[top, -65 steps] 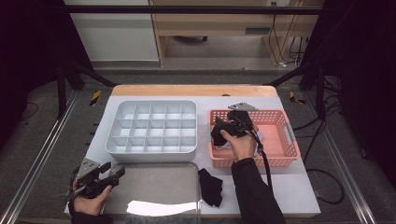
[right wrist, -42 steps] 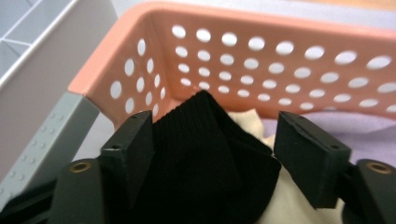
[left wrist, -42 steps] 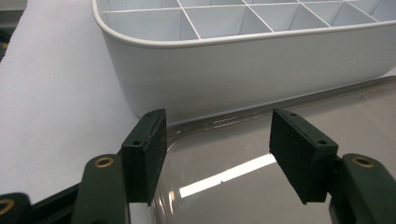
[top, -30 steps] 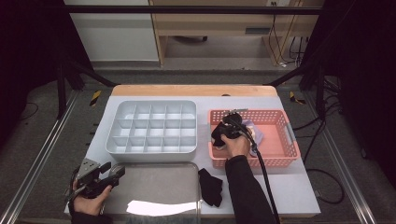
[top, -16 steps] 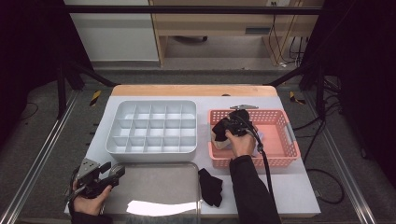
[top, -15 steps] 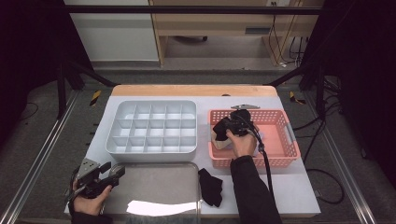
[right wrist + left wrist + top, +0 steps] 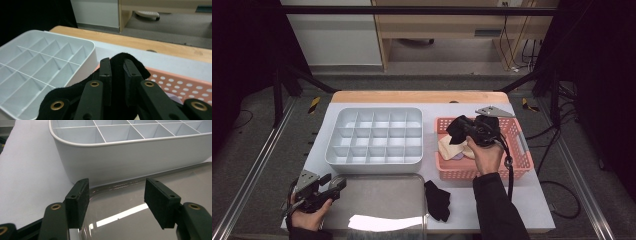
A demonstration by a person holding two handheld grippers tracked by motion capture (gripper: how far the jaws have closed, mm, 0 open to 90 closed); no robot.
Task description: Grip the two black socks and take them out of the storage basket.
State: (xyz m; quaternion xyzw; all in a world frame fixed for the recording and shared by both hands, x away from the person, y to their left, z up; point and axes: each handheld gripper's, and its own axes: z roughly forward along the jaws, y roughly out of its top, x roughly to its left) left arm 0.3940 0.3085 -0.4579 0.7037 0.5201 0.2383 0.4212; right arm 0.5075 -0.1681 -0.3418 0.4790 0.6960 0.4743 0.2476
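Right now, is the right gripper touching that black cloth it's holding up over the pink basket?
Touching. In the right gripper view both jaws of the right gripper press on the black cloth, which bulges out above them.

Right tool [image 7: 460, 131] grips a black cloth [image 7: 457, 129] above the pink basket [image 7: 522, 150]. Left tool [image 7: 332, 185] idle at bench's near-left corner beside metal tray [image 7: 377, 192]. Second black cloth [image 7: 438, 200] near front edge.

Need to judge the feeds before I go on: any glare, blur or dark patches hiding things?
High view: a white glare strip on the metal tray, room edges black. Left gripper view: the same reflection between the left tool pads, sharp otherwise. Right gripper view: the black sock in the right tool lacks detail.
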